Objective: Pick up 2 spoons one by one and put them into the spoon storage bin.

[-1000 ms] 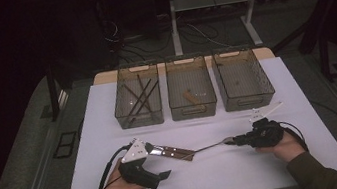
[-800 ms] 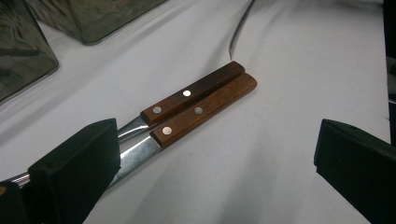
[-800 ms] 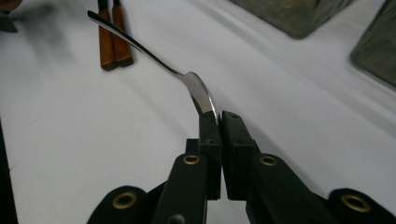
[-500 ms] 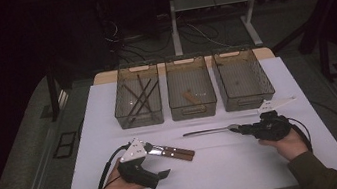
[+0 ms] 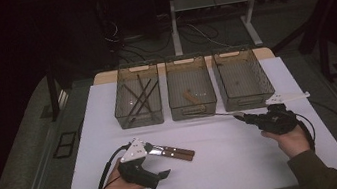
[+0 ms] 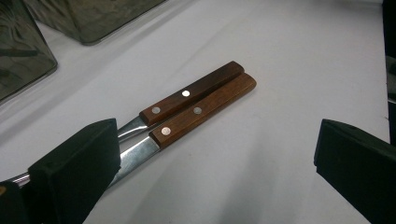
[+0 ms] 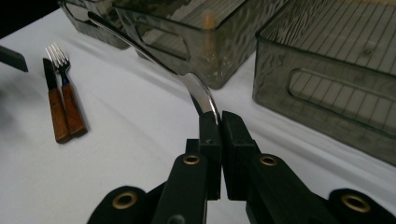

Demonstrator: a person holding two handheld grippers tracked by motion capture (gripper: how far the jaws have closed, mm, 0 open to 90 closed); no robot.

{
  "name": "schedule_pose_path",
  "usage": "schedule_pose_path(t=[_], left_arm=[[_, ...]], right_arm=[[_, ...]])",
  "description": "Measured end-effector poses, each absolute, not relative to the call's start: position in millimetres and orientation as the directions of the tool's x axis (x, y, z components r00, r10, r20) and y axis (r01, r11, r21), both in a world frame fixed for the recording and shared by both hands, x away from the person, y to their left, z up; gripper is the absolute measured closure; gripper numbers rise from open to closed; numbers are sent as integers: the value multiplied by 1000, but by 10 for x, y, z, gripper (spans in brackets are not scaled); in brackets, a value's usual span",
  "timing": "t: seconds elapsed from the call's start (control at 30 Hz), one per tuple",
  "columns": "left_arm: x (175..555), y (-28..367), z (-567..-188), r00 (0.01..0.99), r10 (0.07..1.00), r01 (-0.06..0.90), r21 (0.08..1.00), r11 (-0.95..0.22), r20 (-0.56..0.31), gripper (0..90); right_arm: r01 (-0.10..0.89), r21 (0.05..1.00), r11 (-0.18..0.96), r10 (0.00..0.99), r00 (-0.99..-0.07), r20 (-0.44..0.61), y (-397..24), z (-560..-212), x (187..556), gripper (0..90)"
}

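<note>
Right gripper [image 7: 218,122] fingers clamp a spoon [image 7: 198,95] near the middle bin [image 5: 191,93]. Left gripper [image 6: 215,158] fingers stand wide; knife [image 6: 194,95] and fork [image 6: 201,112] unsorted on the tabletop [image 5: 225,151].

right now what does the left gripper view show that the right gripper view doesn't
Left gripper view: the left hand-held gripper with jaws wide open, and the rivets on the two wooden handles up close. Right gripper view: the right hand-held gripper shut on a metal utensil, plus fork tines. Both: the two wooden handles side by side on the white table, and mesh bins behind.
</note>
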State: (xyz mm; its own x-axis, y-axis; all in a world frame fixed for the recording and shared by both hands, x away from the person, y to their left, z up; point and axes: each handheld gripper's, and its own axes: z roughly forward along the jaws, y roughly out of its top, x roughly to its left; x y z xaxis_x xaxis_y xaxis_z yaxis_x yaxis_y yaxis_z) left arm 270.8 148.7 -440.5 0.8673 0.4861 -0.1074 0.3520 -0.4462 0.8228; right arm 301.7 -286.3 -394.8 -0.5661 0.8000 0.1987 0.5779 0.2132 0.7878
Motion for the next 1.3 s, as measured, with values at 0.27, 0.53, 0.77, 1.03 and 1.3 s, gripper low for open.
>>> schedule_pose_path(t=[0.27, 0.53, 0.77, 1.03, 1.3], left_arm=[[2718, 1492, -4402, 864, 491, 357, 823, -441, -112, 0], [2733, 1501, -4400, 869, 485, 345, 827, -443, -102, 0], [2721, 1484, -4400, 871, 480, 343, 827, -446, -103, 0], [2715, 1484, -4393, 873, 476, 344, 827, -444, -107, 0], [2710, 1478, -4387, 877, 469, 339, 829, -446, -106, 0]], right_arm=[[553, 815, 170, 840, -515, 174, -2862, -3793, 3101, 871], [564, 815, 134, 884, -439, 159, -2750, -3731, 3308, 871], [567, 816, 111, 905, -398, 154, -2612, -3671, 3543, 871], [605, 789, 106, 934, -333, 130, -2401, -3673, 3900, 871], [639, 759, 127, 946, -309, 101, -2203, -3740, 4119, 871]])
